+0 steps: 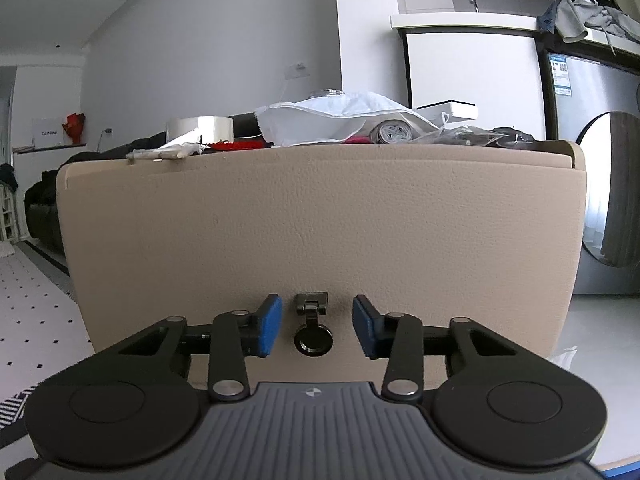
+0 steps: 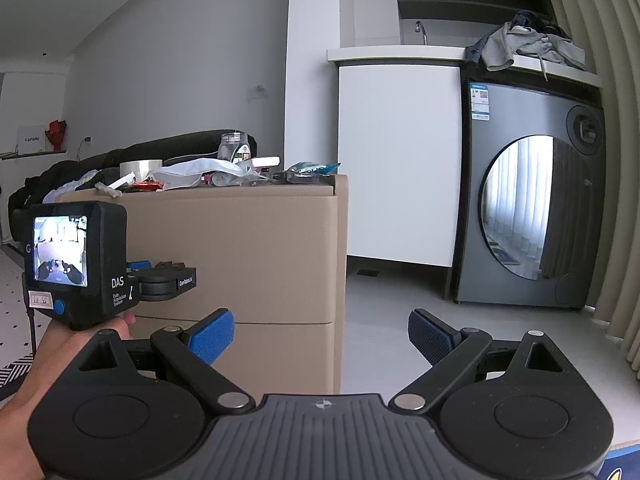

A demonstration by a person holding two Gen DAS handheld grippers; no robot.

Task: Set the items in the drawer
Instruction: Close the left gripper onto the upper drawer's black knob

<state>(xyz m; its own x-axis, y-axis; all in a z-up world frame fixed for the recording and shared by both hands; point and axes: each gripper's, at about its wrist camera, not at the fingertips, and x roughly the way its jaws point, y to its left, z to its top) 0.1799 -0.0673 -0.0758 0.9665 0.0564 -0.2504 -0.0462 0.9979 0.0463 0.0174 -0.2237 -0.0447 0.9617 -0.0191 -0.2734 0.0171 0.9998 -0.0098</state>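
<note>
Left gripper (image 1: 313,326) open astride drawer pull (image 1: 313,334); touching nothing.

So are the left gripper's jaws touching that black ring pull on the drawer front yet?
Apart. The left wrist view shows the left gripper open, with beige drawer front visible on both sides between each blue pad and the ring pull.

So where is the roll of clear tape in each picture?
Left wrist view: the roll of clear tape sits on top of the beige drawer cabinet, upper left of centre, left of the white plastic bag.
Right wrist view: the tape sits on the same cabinet top, left of centre, again left of the bag.
Shared landmark: the washing machine at the right edge of both views.
</note>
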